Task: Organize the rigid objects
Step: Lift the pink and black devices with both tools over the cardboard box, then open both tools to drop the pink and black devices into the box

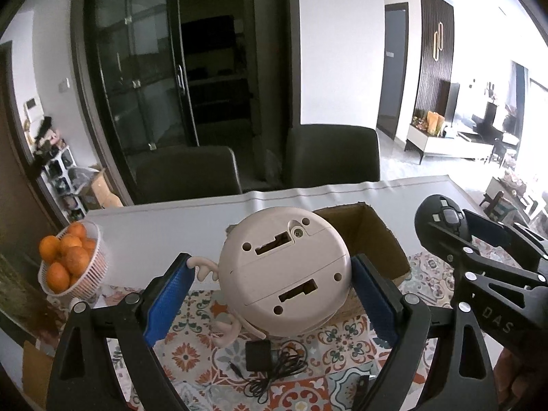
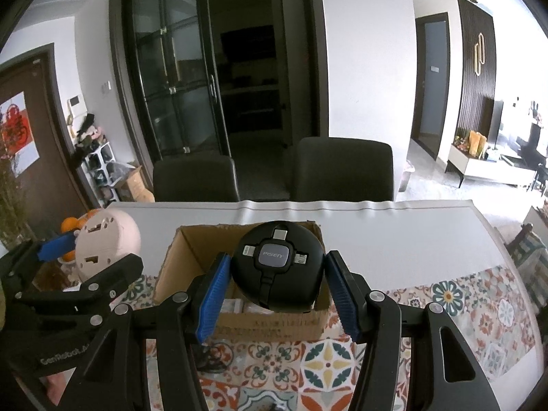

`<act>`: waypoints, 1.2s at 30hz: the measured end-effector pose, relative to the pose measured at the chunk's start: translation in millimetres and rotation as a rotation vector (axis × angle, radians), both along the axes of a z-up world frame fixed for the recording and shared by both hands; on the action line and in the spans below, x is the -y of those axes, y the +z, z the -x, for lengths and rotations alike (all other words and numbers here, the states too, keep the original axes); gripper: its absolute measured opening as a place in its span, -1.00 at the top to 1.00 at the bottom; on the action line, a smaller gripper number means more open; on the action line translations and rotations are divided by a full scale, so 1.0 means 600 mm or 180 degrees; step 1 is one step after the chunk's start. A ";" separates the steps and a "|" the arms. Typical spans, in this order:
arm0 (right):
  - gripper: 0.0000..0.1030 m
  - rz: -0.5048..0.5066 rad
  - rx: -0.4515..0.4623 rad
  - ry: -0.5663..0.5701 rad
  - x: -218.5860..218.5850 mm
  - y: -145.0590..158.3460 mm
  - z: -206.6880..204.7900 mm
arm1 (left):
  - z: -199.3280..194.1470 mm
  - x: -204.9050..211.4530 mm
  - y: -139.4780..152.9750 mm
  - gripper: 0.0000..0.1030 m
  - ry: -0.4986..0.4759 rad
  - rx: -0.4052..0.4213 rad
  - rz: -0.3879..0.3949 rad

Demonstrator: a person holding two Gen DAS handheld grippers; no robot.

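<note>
My left gripper (image 1: 270, 262) is shut on a pale pink round device with small antlers (image 1: 284, 274). It hangs above the table with its flat underside towards the camera. The left blue pad (image 1: 171, 294) meets an antler and the right pad presses the body. In the right wrist view my right gripper (image 2: 278, 256) is shut on a black round PISEN cable reel (image 2: 277, 274), held over an open cardboard box (image 2: 191, 250). The box (image 1: 376, 239) lies just behind and right of the pink device. The reel (image 1: 445, 217) shows at the right of the left wrist view.
A black power adapter with a tangled cable (image 1: 260, 359) lies on the patterned tablecloth (image 1: 342, 342) under the pink device. A white basket of oranges (image 1: 68, 260) stands at the left. Two dark chairs (image 2: 342, 167) sit behind the table's far edge. Some flat items lie inside the box.
</note>
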State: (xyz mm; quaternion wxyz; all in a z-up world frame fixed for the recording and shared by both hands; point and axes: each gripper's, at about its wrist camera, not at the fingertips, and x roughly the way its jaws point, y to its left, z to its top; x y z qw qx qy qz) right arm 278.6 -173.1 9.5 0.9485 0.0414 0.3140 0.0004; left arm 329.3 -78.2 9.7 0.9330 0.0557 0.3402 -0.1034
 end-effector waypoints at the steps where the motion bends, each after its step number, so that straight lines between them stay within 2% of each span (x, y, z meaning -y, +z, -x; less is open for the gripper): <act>1: -0.11 -0.0010 -0.0032 -0.0003 0.002 -0.001 -0.008 | -0.006 0.002 -0.002 -0.79 -0.0005 -0.0027 -0.0001; 7: -0.11 -0.0009 -0.0212 0.0022 0.012 -0.010 -0.050 | -0.048 0.005 -0.015 -0.79 -0.0022 -0.0215 -0.0023; 22: -0.11 0.0029 -0.0767 0.0096 0.021 -0.068 -0.142 | -0.135 0.018 -0.077 -0.79 0.0040 -0.0703 -0.0149; 36: -0.11 -0.0047 -0.1312 0.0141 0.037 -0.140 -0.199 | -0.172 0.028 -0.131 -0.79 0.0030 -0.1019 -0.0267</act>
